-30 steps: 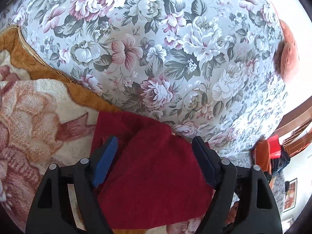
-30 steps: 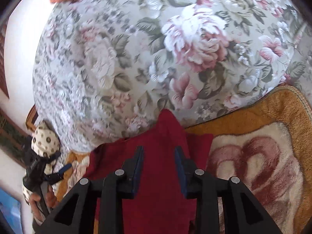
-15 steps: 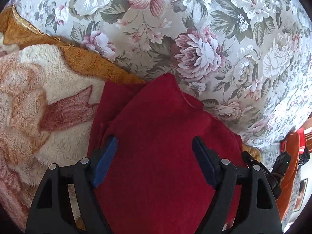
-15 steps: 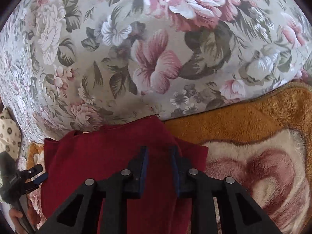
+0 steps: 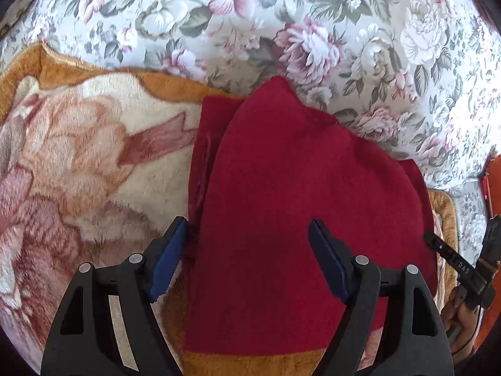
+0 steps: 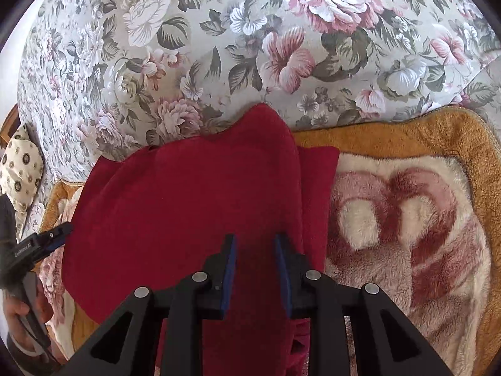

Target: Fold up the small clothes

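While the left gripper point(image 5: 247, 250) hangs low with its blue pads spread wide and nothing pinched, the red cloth point(image 5: 297, 206) lies folded under it on the fuzzy blanket point(image 5: 78, 144). Beside it, the right gripper point(image 6: 255, 269) has its pads close together. They have just opened a little, and I cannot tell if they pinch the cloth between them. One corner of the cloth pokes up onto the flowery sheet point(image 6: 219, 47) behind the blanket. Far off to the side sits a spotted pillow point(image 6: 20, 163).
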Action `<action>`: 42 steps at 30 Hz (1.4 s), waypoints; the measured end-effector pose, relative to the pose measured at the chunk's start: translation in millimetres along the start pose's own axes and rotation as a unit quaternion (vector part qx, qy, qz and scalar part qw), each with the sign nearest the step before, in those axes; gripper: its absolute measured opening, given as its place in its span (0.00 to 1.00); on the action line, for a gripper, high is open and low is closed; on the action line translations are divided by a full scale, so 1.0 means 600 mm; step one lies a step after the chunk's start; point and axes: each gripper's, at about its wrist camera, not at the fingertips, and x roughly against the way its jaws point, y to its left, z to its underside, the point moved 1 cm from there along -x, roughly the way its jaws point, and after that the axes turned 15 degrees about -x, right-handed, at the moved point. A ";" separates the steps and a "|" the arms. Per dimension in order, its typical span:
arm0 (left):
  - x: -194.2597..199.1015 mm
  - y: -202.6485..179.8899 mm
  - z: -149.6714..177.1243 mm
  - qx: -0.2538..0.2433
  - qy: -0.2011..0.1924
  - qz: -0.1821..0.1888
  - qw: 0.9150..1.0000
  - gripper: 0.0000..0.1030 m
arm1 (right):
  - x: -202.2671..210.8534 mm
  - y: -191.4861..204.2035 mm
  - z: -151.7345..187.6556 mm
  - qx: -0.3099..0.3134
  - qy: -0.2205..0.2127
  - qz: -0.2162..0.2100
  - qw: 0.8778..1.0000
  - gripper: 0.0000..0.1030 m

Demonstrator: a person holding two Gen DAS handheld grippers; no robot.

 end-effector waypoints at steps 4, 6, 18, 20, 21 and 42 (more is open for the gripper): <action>0.029 0.004 0.033 0.009 -0.016 0.000 1.000 0.77 | 0.053 0.021 0.014 0.007 -0.012 -0.014 1.000 0.23; 0.042 0.002 0.052 0.012 -0.023 -0.002 1.000 0.77 | 0.069 0.032 0.035 0.018 -0.012 -0.020 1.000 0.23; 0.118 -0.040 0.122 -0.027 -0.054 -0.065 0.996 0.77 | 0.078 0.021 0.098 0.000 0.011 0.009 1.000 0.23; 0.125 -0.047 0.124 -0.033 -0.058 -0.068 0.995 0.77 | 0.090 0.030 0.103 0.006 0.007 0.007 1.000 0.23; 0.127 -0.048 0.125 -0.032 -0.060 -0.067 0.995 0.77 | 0.094 0.031 0.105 0.009 0.005 0.008 1.000 0.23; 0.003 0.015 0.087 0.085 -0.032 0.055 0.994 0.84 | 0.050 -0.083 0.092 -0.104 0.016 -0.054 0.993 0.46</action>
